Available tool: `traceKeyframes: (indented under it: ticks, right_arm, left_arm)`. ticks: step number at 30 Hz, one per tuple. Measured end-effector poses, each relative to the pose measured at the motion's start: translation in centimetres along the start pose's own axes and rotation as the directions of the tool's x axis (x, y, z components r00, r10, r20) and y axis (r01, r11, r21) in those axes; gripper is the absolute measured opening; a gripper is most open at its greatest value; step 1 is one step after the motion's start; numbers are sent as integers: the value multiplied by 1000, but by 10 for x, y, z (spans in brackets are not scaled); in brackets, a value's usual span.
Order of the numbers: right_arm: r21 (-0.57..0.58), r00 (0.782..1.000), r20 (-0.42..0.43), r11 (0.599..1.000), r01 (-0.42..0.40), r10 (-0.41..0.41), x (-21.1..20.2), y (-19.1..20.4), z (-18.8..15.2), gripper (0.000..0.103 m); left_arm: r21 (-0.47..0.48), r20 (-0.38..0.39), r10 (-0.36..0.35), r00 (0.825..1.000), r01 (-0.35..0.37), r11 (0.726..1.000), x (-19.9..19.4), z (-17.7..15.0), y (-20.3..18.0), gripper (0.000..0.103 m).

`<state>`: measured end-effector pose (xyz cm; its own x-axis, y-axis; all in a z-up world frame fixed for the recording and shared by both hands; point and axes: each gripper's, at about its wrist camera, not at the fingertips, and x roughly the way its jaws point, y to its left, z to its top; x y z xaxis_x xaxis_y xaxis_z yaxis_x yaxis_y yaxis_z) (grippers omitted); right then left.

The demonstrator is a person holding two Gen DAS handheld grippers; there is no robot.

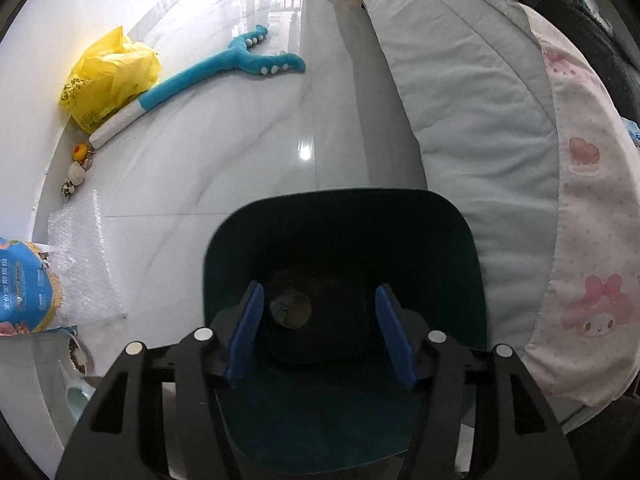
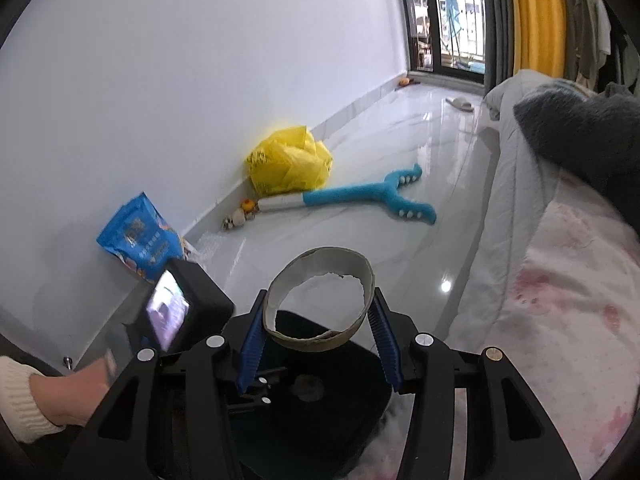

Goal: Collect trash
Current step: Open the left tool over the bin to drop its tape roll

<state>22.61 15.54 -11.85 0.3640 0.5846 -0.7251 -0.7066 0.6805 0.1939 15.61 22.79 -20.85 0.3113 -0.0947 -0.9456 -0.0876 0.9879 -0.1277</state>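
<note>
I am holding the cardboard ring [image 2: 320, 300] squeezed between the two sides of my right gripper [image 2: 318, 344], right over the dark bin [image 2: 360, 412] at six o'clock. I should be opening slowly so it drops straight in. My left gripper [image 1: 320, 332] is wide open, holding nothing, over the bin.

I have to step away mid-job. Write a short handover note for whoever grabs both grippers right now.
Right gripper: jaws shut on a torn cardboard ring, held above the dark bin.
Left gripper: jaws open, empty, pointing into the bin.
Done: one crumpled piece already lies in the bin.
Left: drop the ring in. Possible trash by the wall: yellow plastic bag, bubble wrap, blue packet. The blue plush toy looks like no trash.
</note>
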Motion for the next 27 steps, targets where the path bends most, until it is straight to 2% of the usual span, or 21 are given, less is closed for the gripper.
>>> traceKeyframes:
  ticks: [5,10,16,21,24,27]
  right_arm:
    - [22,997,-77,1000,16,-15,30,3,-6,50]
    - [59,988,-152,998,24,-15,57,-1,-16,50]
    - [79,971,-239,996,29,-9,92,4,-33,50]
    - [64,955,-297,998,28,-8,112,14,-44,50]
    - [43,940,-341,999,25,-9,126,24,-53,50]
    - [31,924,-381,999,20,-7,138,31,-63,50]
  left_arm:
    - [-16,73,-1,997,3,1000,-18,4,12,65]
    - [-33,192,-20,981,27,999,-47,10,24,65]
    - [-30,344,-58,937,73,997,-92,22,29,66]
    - [-7,428,-98,898,112,994,-122,31,27,67]
    - [2,453,-114,884,126,992,-132,33,23,67]
    - [-1,458,-131,880,147,989,-136,34,24,67]
